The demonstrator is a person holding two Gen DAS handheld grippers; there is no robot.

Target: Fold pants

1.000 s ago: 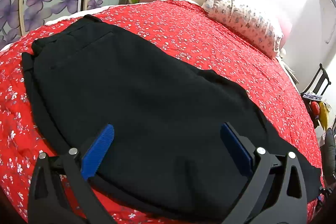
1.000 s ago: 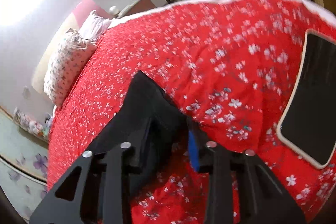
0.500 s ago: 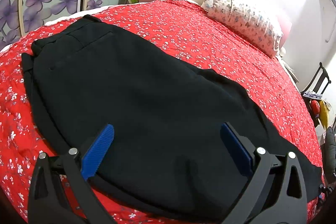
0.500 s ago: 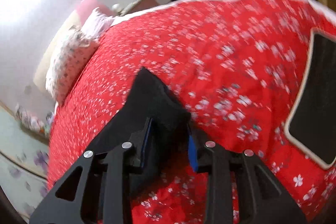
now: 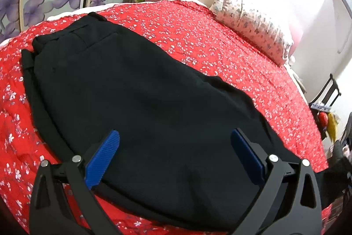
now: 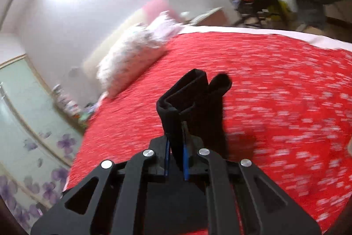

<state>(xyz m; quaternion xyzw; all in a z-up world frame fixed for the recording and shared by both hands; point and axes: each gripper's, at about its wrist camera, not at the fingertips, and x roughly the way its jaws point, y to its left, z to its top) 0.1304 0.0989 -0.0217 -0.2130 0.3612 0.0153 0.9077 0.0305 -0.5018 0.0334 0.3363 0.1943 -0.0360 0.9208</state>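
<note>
My right claw (image 6: 176,160) is clamped on the hem end of the pants (image 6: 193,102), jaws having just closed in on the cloth. In the right wrist view the black fabric stands up out of the blue pads at centre frame, lifted clear of the red bedspread (image 6: 275,91), w/ a second layer hanging loose just right of the gripped one. That's my first worry: I judge I've only got one leg's hem properly pinched. If so, the other leg will trail or drop as I carry it over, and the fold comes out crooked.

Left claw (image 5: 173,158) is spread wide at the bottom of its view, pads apart, hovering over the pants (image 5: 136,85) w/o clamping anything. The rest of the pants lies flat on the bedspread (image 5: 198,36), waistband at upper left of the frame, legs running to lower right. Nothing pins the waist end, so a quick pull could drag the whole garment across the bed rather than fold it. Bedspread looks soft, so wrinkles may bunch under the cloth too.

Right view is badly motion-blurred, so I can't tell how deep the bite is. A shallow bite on slick black fabric could slip mid-swing. Pillow (image 5: 253,25) at upper right is well apart, no issue there.
</note>
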